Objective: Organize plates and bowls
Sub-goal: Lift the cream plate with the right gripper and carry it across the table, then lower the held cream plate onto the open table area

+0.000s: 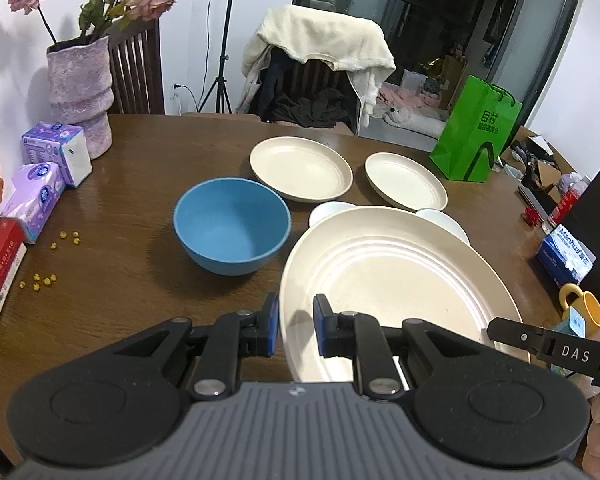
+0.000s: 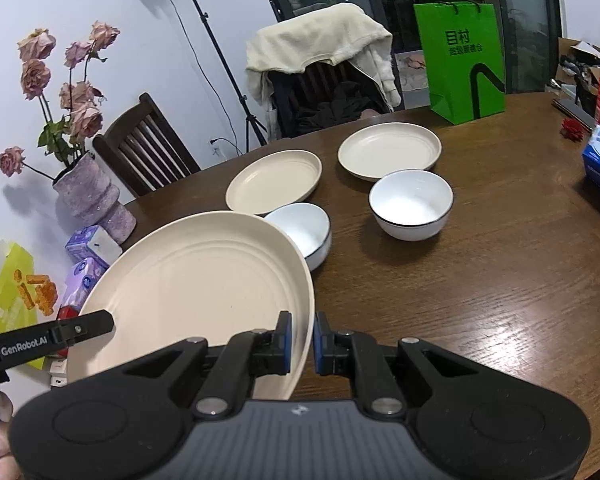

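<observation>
Both grippers pinch one large cream plate (image 1: 388, 280) by opposite rims, holding it above the wooden table (image 1: 132, 280); the left gripper (image 1: 296, 326) clamps its near-left edge at lower centre, the right gripper (image 2: 302, 342) its right edge. Sorting looks barely begun: two smaller cream plates (image 2: 274, 182) (image 2: 388, 150) lie apart at mid-frame; a blue bowl (image 1: 232, 228) and two white bowls (image 2: 410, 202) (image 2: 306, 232) stand unstacked; judging by this, nearly all remains.
</observation>
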### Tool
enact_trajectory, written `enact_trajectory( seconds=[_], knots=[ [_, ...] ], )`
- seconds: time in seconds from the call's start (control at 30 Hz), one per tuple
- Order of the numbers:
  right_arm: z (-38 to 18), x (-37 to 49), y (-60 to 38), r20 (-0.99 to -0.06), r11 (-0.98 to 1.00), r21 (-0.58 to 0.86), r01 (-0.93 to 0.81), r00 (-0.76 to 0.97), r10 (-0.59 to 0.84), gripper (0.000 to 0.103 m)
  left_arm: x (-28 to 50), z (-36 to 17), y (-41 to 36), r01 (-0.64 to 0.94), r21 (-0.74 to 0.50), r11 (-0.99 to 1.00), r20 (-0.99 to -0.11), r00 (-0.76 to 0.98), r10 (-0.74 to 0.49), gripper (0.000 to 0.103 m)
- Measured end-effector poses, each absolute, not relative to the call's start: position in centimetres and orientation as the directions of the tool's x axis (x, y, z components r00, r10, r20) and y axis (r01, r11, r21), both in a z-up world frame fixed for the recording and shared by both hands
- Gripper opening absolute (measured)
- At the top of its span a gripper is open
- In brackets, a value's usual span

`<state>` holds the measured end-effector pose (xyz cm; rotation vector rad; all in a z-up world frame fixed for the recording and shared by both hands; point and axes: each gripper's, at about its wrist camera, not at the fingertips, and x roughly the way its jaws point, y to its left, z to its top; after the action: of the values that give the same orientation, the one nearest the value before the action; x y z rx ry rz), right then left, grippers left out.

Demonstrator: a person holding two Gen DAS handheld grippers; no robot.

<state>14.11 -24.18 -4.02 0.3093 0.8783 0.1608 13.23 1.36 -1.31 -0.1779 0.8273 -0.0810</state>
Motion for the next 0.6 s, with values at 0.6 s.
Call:
enact_trajectory(
  seconds=[0.6],
  knots=[
    [-6.9, 12.4, -28.3, -0.768, 0.943, 0.329, 0.054, 0.596, 0.234, 0.01, 13.5, -4.4, -2.5, 0.048, -0.19, 0.981, -0.767, 0.616, -0.179, 0.017]
  ],
)
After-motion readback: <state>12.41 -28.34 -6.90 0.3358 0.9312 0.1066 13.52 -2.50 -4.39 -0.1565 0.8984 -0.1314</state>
